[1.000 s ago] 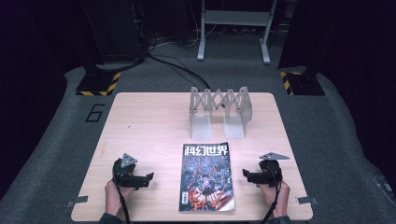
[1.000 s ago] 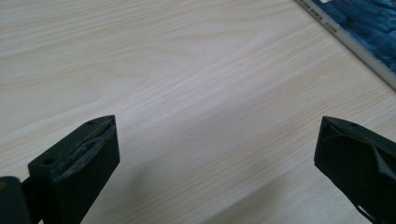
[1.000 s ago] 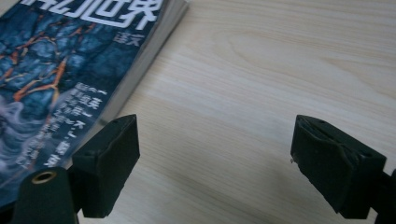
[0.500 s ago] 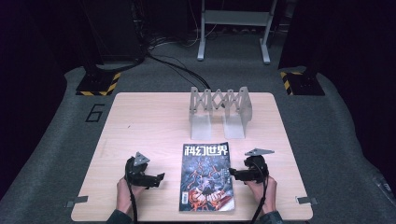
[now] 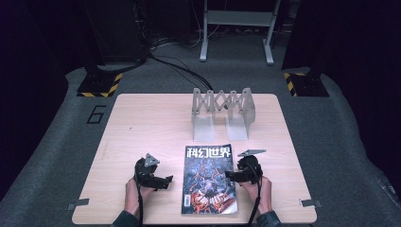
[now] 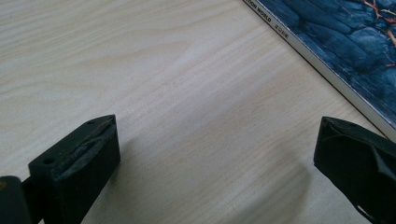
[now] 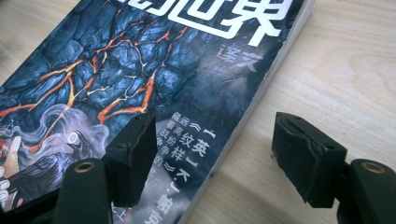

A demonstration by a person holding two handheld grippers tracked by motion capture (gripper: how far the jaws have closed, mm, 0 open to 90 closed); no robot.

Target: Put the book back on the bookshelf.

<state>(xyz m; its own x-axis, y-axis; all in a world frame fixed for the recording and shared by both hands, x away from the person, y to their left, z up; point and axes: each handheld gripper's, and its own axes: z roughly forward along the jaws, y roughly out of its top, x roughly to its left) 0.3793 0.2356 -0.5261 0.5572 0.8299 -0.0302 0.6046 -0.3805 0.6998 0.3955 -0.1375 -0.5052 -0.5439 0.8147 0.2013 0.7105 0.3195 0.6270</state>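
**Both claws close in on the magazine**

The magazine [image 5: 208, 179] lies flat, cover up, at the near middle of the wooden table [image 5: 142, 123], its white title toward the far side. My right gripper [image 5: 231, 174] sits at its right edge, and in the right gripper view its jaws straddle that edge: one over the dark, lava-cracked cover, the other over bare wood. The jaws have just been closing, but they are still released, with the pads not pressing on the magazine. My left gripper [image 5: 166, 180] is near the magazine's left edge, a strip of wood between them, its jaws spread wide over bare table. At the far middle of the table stands a grey folding rack [image 5: 222, 111], well apart from both my hands.
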